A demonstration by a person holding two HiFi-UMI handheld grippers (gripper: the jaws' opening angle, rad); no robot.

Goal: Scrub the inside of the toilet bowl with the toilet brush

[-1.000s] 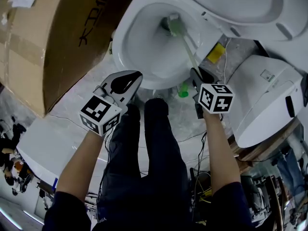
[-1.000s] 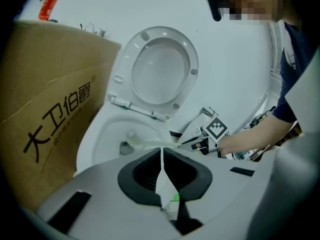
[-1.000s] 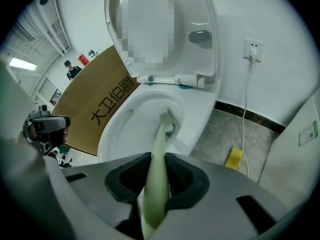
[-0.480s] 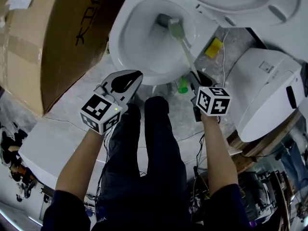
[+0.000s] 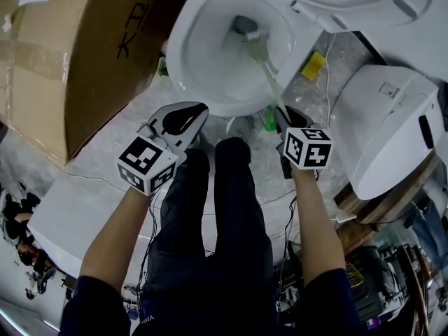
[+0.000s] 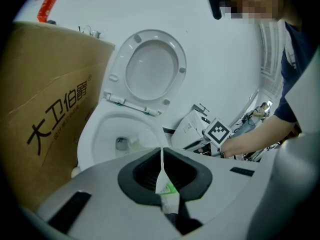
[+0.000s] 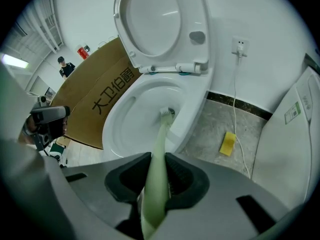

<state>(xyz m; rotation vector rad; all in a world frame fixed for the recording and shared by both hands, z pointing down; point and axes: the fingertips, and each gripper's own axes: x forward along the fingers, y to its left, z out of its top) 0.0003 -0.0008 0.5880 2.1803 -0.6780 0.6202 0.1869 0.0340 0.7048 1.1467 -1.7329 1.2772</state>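
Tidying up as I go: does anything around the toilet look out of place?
A yellow sponge lies on the floor right of the toilet bowl, beside a white cord trailing from the wall socket. Odd spot for both.

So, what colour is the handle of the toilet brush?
Pale green. The toilet brush handle shows best in the right gripper view.

Bright, even indoor light; the white toilet bowl [image 5: 199, 61] shows soft glare. Both gripper views bend strongly and fall to black at the corners, and the near jaws look blurred.
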